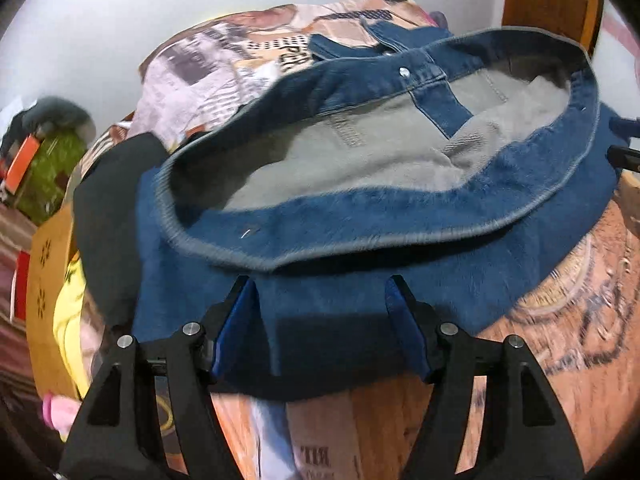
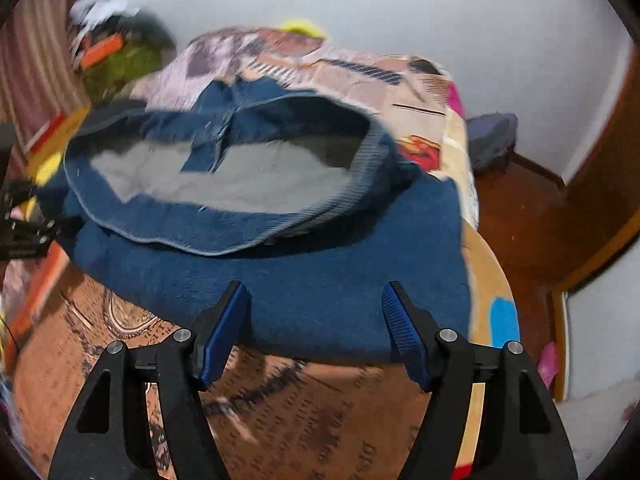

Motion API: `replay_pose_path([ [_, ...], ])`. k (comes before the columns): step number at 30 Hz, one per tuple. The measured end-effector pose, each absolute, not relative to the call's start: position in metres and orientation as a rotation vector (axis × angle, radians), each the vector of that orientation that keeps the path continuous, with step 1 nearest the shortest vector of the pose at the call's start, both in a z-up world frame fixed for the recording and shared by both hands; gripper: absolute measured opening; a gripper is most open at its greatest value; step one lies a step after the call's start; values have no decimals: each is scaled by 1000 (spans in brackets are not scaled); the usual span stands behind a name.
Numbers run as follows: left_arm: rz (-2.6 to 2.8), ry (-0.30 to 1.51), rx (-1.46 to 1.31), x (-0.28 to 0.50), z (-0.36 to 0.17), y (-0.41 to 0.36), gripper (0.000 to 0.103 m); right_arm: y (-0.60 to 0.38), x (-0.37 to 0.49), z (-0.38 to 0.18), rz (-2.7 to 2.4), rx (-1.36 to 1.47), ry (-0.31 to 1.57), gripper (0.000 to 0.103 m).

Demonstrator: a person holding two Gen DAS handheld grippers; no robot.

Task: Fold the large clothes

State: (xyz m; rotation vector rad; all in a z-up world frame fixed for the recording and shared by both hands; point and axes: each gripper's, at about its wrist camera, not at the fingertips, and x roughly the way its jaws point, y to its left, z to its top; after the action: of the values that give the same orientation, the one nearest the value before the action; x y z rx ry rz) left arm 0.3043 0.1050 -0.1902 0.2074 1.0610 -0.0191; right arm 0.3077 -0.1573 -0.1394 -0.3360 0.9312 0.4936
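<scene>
jeans (image 1: 360, 240) lay across the middle of both frames on a bed (image 1: 560, 340) with a patchwork cover printed in brown, pink and cream. waistband gaped open toward the cameras, showing pale grey pocket lining (image 1: 320, 168) and a metal rivet (image 1: 404, 72) in the upper centre of the left view. denim was thick, mid blue, with lighter stitched edging round the band. a folded layer sat beneath the band, its near edge at the lower centre of each frame.

left tool (image 1: 320, 292) was released, its jaws spread wide above the near denim edge, gripping nothing. right tool (image 2: 316, 300) was likewise released, jaws apart over the same edge, lower centre of its frame.

denim looked heavy and fairly stiff, likely to hold a crease yet drag when lifted; not slippery, not fragile. best hold seemed the doubled waistband or the thick near edge, one tool toward each side.

a black garment (image 1: 108, 208) lay at the left of the left view.
</scene>
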Motion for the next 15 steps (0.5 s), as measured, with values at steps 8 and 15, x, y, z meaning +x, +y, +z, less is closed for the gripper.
replay_pose_path([
  [8, 44, 1049, 115, 398, -180, 133, 74, -96, 367, -143, 578, -406, 997, 68],
  [15, 167, 927, -175, 417, -143, 188, 74, -105, 423, -113, 376, -118, 894, 68],
])
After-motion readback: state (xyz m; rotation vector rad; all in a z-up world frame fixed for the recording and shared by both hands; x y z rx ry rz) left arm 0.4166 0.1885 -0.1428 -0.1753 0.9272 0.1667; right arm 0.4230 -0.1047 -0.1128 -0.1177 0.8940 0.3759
